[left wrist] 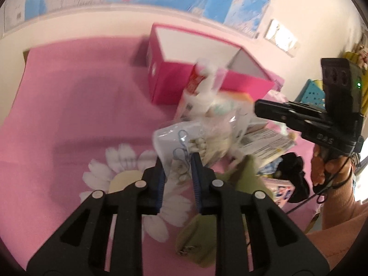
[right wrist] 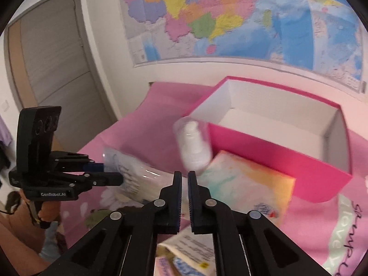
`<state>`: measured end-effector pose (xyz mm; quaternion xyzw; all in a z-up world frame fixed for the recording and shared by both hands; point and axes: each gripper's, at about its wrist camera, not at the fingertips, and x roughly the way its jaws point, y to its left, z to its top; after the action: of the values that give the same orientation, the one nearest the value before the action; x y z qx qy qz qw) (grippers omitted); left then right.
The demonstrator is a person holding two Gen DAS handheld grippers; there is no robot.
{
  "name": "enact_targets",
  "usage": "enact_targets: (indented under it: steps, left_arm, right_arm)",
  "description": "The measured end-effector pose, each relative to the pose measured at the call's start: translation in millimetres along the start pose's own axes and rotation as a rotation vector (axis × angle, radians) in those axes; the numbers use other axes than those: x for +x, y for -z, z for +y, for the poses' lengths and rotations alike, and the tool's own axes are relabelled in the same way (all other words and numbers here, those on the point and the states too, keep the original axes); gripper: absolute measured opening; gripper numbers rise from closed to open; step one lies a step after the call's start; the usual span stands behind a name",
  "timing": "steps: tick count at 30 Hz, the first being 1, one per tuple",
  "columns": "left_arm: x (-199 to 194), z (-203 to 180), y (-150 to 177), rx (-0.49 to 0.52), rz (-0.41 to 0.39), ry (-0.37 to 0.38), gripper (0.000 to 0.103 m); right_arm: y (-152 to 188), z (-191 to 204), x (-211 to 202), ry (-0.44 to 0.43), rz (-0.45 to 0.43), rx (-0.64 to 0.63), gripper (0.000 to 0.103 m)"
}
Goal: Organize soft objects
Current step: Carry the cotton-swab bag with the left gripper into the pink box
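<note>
My left gripper (left wrist: 178, 161) is shut on a clear plastic bag of cotton swabs (left wrist: 184, 142), held above the pink bed; it shows from the side in the right wrist view (right wrist: 115, 172) with the bag (right wrist: 135, 179). My right gripper (right wrist: 184, 174) is nearly shut and empty, held above the pile; it shows at the right of the left wrist view (left wrist: 260, 109). An open pink box (right wrist: 276, 158) with a white, empty inside stands behind the pile (left wrist: 165, 78). A white pump bottle (right wrist: 193, 145) and a pastel tissue pack (right wrist: 243, 181) lie in front of it.
A pile of packets and leaflets (left wrist: 264, 142), a green cloth (left wrist: 243, 179) and a black soft item (left wrist: 296, 179) lie on the pink sheet (left wrist: 69, 115). A wall map (right wrist: 230, 18) hangs behind. A door (right wrist: 53, 57) stands left.
</note>
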<state>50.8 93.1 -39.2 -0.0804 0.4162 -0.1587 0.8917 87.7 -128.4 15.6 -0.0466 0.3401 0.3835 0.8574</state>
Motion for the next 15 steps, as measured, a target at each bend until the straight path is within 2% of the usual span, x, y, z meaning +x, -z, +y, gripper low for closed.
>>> enact_targets:
  steps: [2, 4, 11, 15]
  left_arm:
    - [8, 9, 4, -0.029, 0.023, -0.001, 0.025]
    - [15, 14, 7, -0.043, 0.044, -0.011, 0.025]
    - [24, 18, 8, -0.033, 0.059, -0.023, 0.025]
    - [25, 17, 7, -0.031, 0.065, -0.028, 0.025]
  right_arm:
    - [7, -10, 9, 0.007, 0.045, 0.035, 0.019]
    - [11, -12, 13, 0.008, 0.062, 0.044, 0.039]
    - [24, -8, 41, -0.038, 0.159, 0.045, 0.035]
    - [26, -5, 56, -0.008, 0.193, 0.022, 0.015]
